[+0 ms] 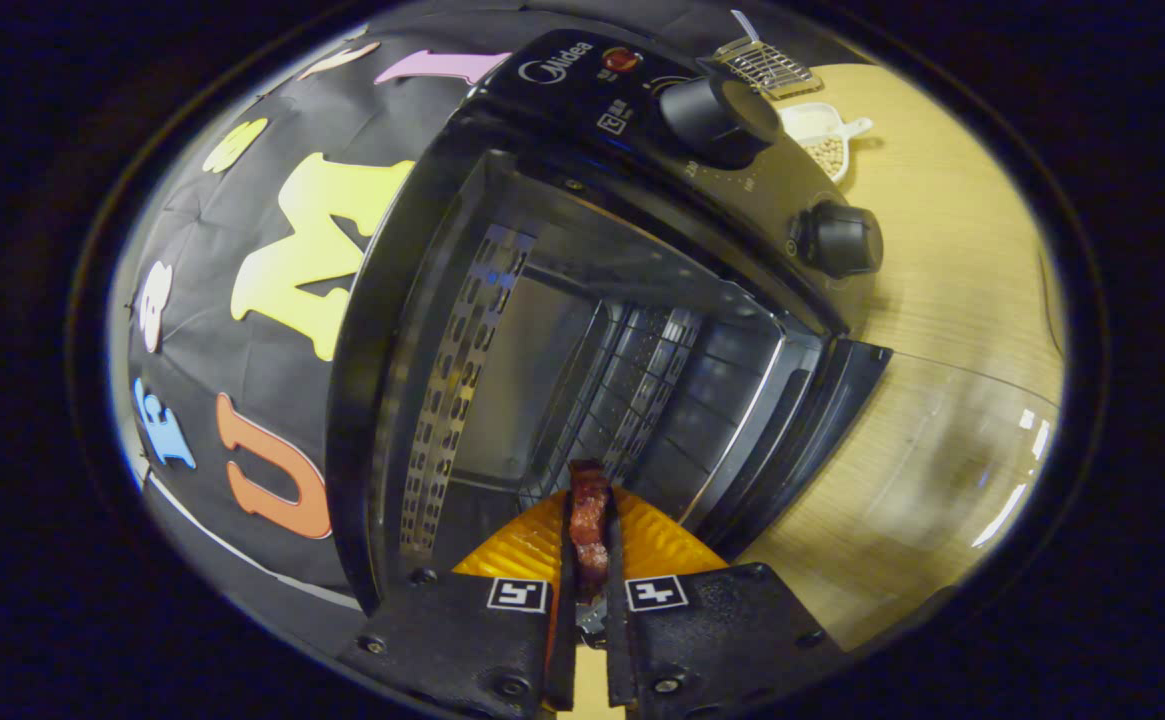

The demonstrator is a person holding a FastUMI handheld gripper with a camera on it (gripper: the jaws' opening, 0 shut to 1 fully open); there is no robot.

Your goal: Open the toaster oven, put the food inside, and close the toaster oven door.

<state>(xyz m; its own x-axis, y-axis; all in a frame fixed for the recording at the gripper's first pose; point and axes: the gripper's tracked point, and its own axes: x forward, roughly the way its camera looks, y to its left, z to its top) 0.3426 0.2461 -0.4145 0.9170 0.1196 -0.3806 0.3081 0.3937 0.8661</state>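
Note:
The black toaster oven (pixel 632 130) stands open in front of me, tilted in the view. Its glass door (pixel 942 470) lies folded down over the wooden table. Inside I see a perforated side wall (pixel 462 380) and a wire rack (pixel 622 390). My gripper (pixel 589 530) is shut on a thin reddish-brown strip of food (pixel 588 515), held upright between both fingers. The food's tip sits at the mouth of the oven cavity, just ahead of the fingers.
Two black knobs (pixel 722 115) (pixel 837 240) stick out from the oven's control panel. Beyond the oven on the wooden table (pixel 952 250) are a small white dish of beans (pixel 827 150) and a wire rack handle tool (pixel 767 65).

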